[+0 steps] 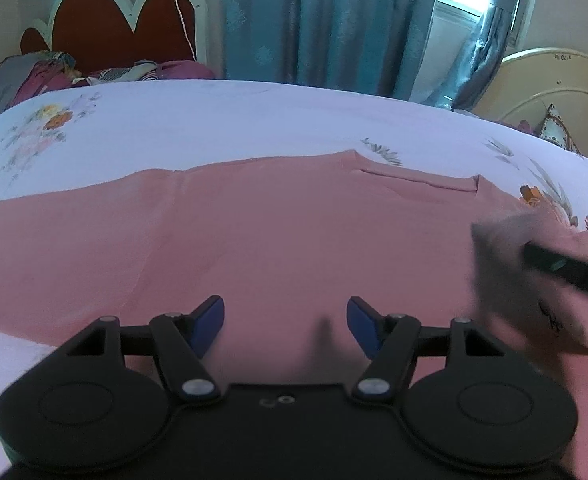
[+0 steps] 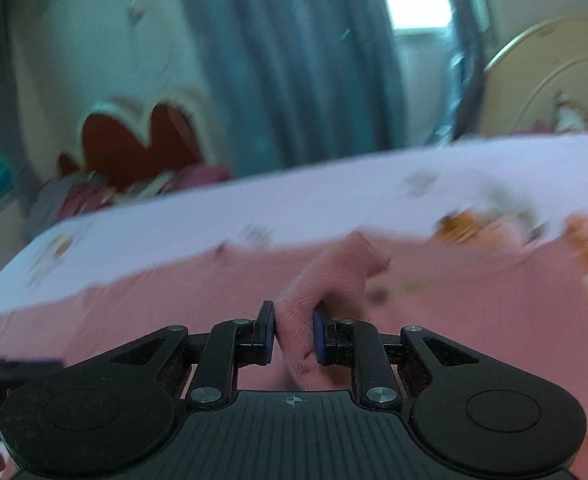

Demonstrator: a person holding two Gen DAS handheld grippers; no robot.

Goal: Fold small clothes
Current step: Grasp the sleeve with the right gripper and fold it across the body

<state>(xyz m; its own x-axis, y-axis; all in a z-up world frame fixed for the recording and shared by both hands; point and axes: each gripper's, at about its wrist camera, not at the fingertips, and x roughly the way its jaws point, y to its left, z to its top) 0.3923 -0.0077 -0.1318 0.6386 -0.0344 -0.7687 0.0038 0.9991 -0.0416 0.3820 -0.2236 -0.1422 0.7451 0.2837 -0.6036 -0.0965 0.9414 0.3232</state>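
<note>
I had the right gripper (image 2: 294, 334) clamped on a bunched fold of the pink garment (image 1: 273, 232), the cloth pinched between both blue pads and rising ahead of the jaws in a soft ridge. The right wrist view was smeared with motion, so I couldn't say exactly which edge I'd caught; my guess was the garment's right side, being carried across for a fold.

To do this well, I judged I should keep the pinch firm, lift only enough to clear the layer below, and sweep across in one flat arc so the fold line came out straight rather than dragging the whole piece along the sheet.

My left gripper (image 1: 285, 322) hung above the garment with its jaws spread wide and nothing between them. The pink cloth lay directly under and ahead of it, spread mostly flat on the floral bedsheet (image 1: 213, 120), with a sleeve or seam line running toward the far edge. It was well placed, I thought, to press down and anchor the near part while the right side travelled over.
</note>
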